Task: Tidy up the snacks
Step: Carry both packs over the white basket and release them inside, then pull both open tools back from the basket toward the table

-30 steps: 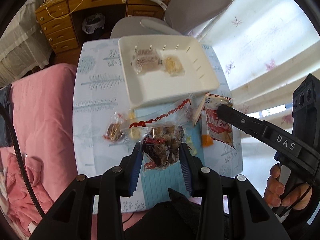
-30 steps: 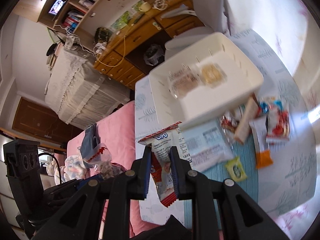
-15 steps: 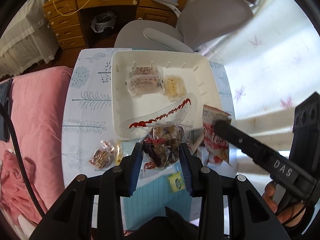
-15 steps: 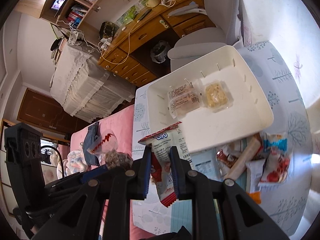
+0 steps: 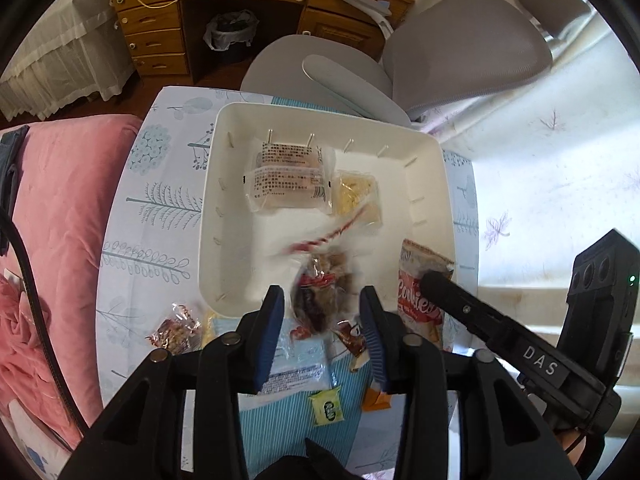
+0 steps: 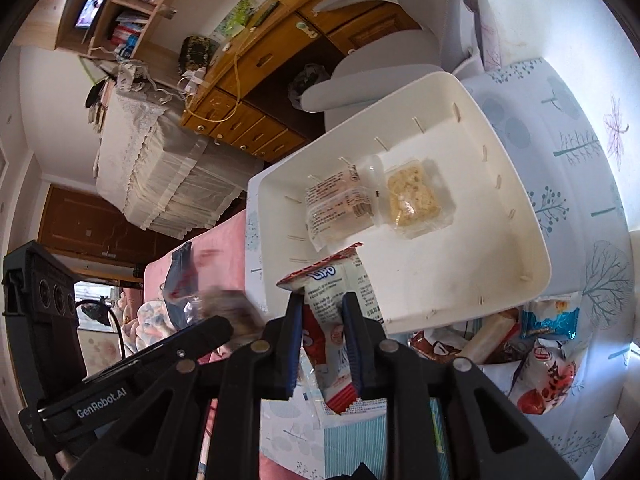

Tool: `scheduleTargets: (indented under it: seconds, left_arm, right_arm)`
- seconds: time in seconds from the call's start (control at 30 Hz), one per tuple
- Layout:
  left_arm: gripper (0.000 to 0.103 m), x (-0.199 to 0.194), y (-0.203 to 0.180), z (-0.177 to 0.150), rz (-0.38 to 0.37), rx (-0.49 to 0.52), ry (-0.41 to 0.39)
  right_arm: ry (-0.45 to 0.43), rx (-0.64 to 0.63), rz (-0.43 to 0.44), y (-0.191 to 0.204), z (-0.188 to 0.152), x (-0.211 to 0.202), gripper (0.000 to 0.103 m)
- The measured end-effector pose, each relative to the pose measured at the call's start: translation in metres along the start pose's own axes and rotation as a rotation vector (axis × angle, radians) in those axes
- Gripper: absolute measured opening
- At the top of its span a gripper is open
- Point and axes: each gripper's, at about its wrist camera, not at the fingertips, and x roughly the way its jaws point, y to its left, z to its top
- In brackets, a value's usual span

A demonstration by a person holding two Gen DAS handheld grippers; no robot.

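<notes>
Over the white tray, left gripper has just widened, blurred nut bag seemingly loose; right gripper pinches Lipo packet.

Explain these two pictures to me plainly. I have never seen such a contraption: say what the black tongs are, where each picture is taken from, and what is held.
There is no robot: a person holds one black two-finger gripper in each hand, each with a camera looking along its fingers. In the left view, the left gripper has just been opening, and the blurred clear bag of dark snacks hangs loose between its pads over the white tray. In the right view, the right gripper has its red-and-white packet between its fingers at the tray's edge. Two wrapped snacks already lie inside; others lie on the table.
</notes>
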Motion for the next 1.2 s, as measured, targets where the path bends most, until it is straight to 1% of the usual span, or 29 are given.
scheduleTargets:
  seconds: [0.03, 0.07, 0.1, 0.13, 0.17, 0.33, 0.37, 0.4, 0.47, 0.53, 0.67, 0.8, 0.93, 1.2]
  left_arm:
    - [0.056, 0.000, 0.000, 0.001, 0.003, -0.006, -0.002]
    - [0.064, 0.000, 0.001, 0.001, 0.008, -0.011, -0.006]
    - [0.065, 0.000, 0.002, 0.002, 0.013, -0.014, -0.012]
    - [0.066, -0.001, 0.002, 0.002, 0.016, -0.014, -0.013]
    - [0.069, -0.001, 0.002, 0.002, 0.025, -0.012, -0.011]
    - [0.074, -0.004, 0.005, -0.001, 0.037, -0.016, -0.009]
    - [0.077, -0.005, 0.006, -0.003, 0.039, -0.018, -0.007]
    - [0.078, -0.006, 0.007, -0.006, 0.042, -0.018, -0.005]
    - [0.078, -0.010, 0.010, -0.012, 0.042, -0.016, -0.003]
    - [0.078, -0.014, 0.013, -0.019, 0.036, -0.016, -0.001]
    - [0.078, -0.026, 0.019, -0.038, 0.015, -0.007, -0.007]
    - [0.078, -0.044, 0.029, -0.064, -0.008, -0.005, -0.023]
    - [0.078, -0.062, 0.040, -0.095, -0.023, 0.005, -0.037]
    - [0.078, -0.094, 0.069, -0.161, -0.064, 0.010, -0.076]
  right_arm:
    - [0.009, 0.007, -0.006, -0.003, 0.001, 0.002, 0.022]
    - [0.013, 0.012, -0.009, -0.005, 0.002, 0.003, 0.029]
    - [0.015, 0.019, -0.008, -0.008, 0.003, 0.004, 0.034]
    - [0.016, 0.027, -0.010, -0.010, 0.003, 0.004, 0.043]
    - [0.015, 0.032, -0.014, -0.012, 0.002, 0.003, 0.048]
    - [0.015, 0.037, -0.029, -0.012, -0.001, -0.002, 0.049]
    - [0.017, 0.039, -0.036, -0.012, -0.003, -0.003, 0.052]
    - [0.019, 0.042, -0.044, -0.011, -0.005, -0.005, 0.055]
    - [0.019, 0.050, -0.070, -0.010, -0.011, -0.009, 0.063]
    - [0.012, 0.057, -0.087, -0.007, -0.017, -0.016, 0.065]
    - [-0.008, 0.067, -0.124, -0.002, -0.034, -0.029, 0.066]
    - [-0.025, 0.058, -0.154, 0.010, -0.056, -0.038, 0.067]
    - [-0.051, 0.044, -0.169, 0.025, -0.086, -0.048, 0.068]
    - [-0.083, -0.002, -0.191, 0.054, -0.158, -0.057, 0.069]
